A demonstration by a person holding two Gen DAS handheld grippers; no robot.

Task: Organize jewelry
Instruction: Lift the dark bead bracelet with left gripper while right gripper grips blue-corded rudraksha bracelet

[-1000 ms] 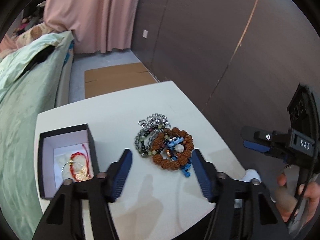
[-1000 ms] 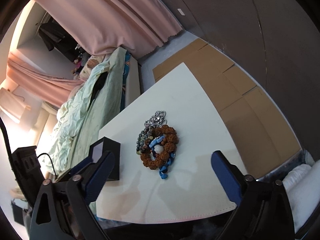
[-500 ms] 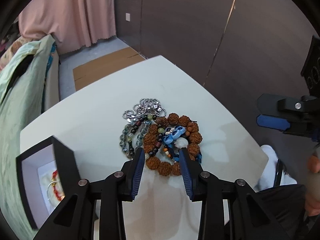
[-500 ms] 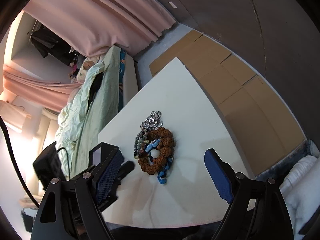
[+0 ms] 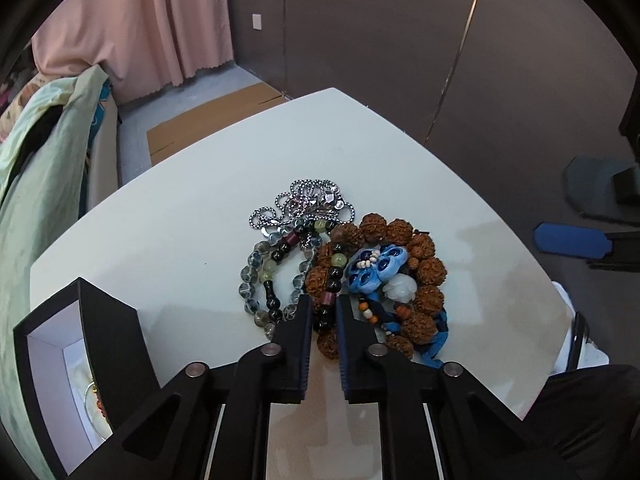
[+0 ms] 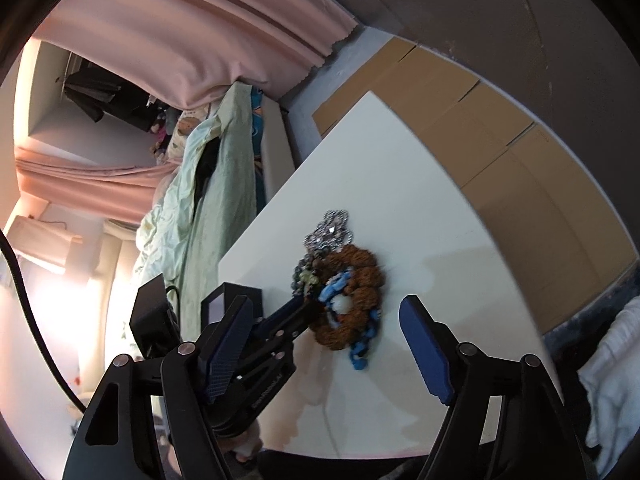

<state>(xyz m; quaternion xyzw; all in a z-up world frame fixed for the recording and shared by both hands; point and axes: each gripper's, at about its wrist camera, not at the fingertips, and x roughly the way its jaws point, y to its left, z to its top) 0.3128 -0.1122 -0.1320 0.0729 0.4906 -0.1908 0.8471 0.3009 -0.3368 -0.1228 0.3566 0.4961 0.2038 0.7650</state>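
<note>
Your left gripper point(image 5: 323, 312) reaches into the near edge of a jewelry heap on the white desk point(image 5: 180, 240), its jaws drawn nearly together with a strand of dark, maroon and green beads point(image 5: 329, 300) pinched in the narrow slot between them. That beaded bracelet lies across a chunky brown seed-bead bracelet point(image 5: 420, 276), which rings a blue flower-shaped charm point(image 5: 374, 268) and a white carved bead point(image 5: 398, 290); a blue cord point(image 5: 436, 344) trails off its near side. Just left of the jaws sits a loop of clear grey glass beads point(image 5: 256, 280), and at the far side of the heap a silver ball chain point(image 5: 304, 204) is coiled on itself.

At your near left, an open black box point(image 5: 108, 332) with a white lining stands on the desk, apart from the pile; a bit of red and gold jewelry shows low inside it.

Your right gripper point(image 6: 324, 344) hangs above the desk's near edge with its jaws spread wide, holding nothing; from its camera the left gripper is seen tipped into the pile point(image 6: 344, 300).

Beyond the desk lie flattened cardboard point(image 5: 216, 116) on the floor, a bed with a pale green cover point(image 5: 44, 152), a pink curtain point(image 5: 152, 28) and a dark wall point(image 5: 400, 40).
</note>
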